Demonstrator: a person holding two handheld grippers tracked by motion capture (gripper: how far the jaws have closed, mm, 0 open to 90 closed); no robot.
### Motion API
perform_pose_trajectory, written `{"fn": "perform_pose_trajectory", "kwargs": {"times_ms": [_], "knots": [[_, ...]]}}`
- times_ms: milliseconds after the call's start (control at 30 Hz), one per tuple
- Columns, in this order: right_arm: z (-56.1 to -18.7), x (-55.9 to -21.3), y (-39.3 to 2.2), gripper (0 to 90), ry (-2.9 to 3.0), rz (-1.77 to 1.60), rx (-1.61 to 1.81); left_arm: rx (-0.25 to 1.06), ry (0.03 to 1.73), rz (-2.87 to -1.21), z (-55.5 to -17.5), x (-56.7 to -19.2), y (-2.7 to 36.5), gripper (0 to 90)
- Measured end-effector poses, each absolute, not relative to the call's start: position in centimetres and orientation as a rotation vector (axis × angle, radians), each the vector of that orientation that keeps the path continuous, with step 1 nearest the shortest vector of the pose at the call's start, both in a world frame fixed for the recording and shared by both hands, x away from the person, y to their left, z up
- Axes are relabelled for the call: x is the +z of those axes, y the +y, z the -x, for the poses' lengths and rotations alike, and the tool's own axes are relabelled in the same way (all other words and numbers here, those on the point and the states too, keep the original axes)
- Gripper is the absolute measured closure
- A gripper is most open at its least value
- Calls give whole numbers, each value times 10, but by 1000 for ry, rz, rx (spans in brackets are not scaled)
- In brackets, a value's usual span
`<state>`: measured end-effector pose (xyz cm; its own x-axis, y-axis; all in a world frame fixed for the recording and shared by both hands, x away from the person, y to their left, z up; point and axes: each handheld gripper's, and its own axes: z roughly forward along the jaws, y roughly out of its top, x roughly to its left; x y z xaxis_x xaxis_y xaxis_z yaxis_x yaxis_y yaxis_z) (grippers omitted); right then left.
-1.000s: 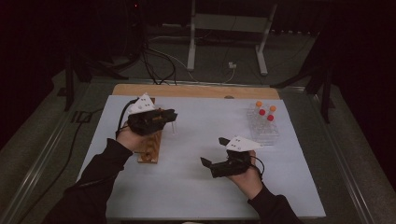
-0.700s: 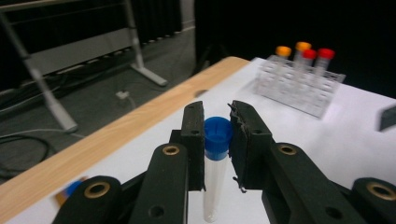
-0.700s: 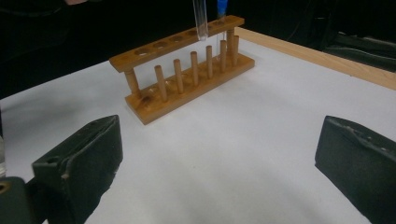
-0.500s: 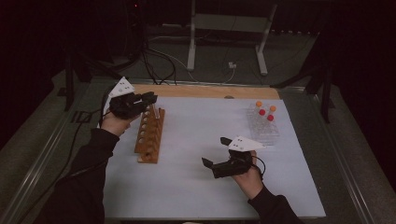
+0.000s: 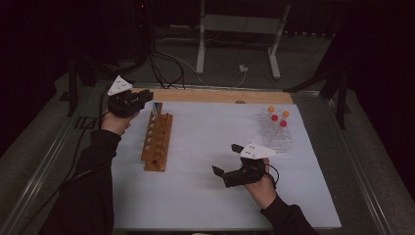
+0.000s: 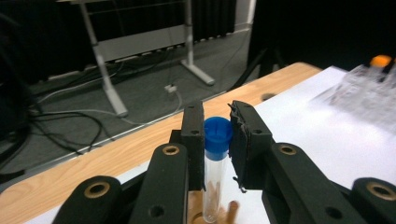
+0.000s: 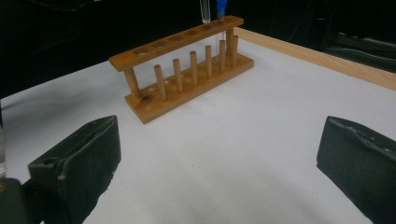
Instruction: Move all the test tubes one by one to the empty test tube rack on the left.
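At the far end of the wooden rack, I am seeing my left gripper clamping a blue-capped test tube, its two jaws pressing on the cap from either side while the clear glass body is hanging straight down over the rack's end hole. Whether the tube's bottom is seated in that hole I cannot tell; in the left gripper view the glass is running down toward the rack's top board and looking empty as far as I can see. Along the rack, the other holes in its top board are standing open with nothing in them, and a row of upright pegs is lining one side of its base. Well to the right of the rack, near the far right of the white mat, a clear plastic rack is carrying several tubes with orange and red caps; their contents are too small for me to make out. Nearer to me than the wooden rack and to its right, I am holding my right gripper just above the mat with its jaws standing wide apart and gripping nothing, pointing back toward the wooden rack.
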<state>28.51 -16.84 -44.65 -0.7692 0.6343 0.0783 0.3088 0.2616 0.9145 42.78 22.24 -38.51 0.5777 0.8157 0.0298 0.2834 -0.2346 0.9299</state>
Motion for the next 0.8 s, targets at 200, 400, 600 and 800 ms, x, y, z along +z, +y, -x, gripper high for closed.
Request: {"fn": "perform_pose_trajectory", "kwargs": {"times_ms": [200,400,600,800], "knots": [[-285,-447,-169,0,2240,-867,1513,631,945,-1797,-431,-402,225,774],[-284,-447,-168,0,2246,-860,1513,612,955,-1837,-431,-420,221,774],[-284,-448,-169,0,2252,-867,1521,602,971,-1855,-431,-435,219,773],[-285,-448,-169,0,2254,-865,1523,599,981,-1871,-432,-442,219,773]]}}
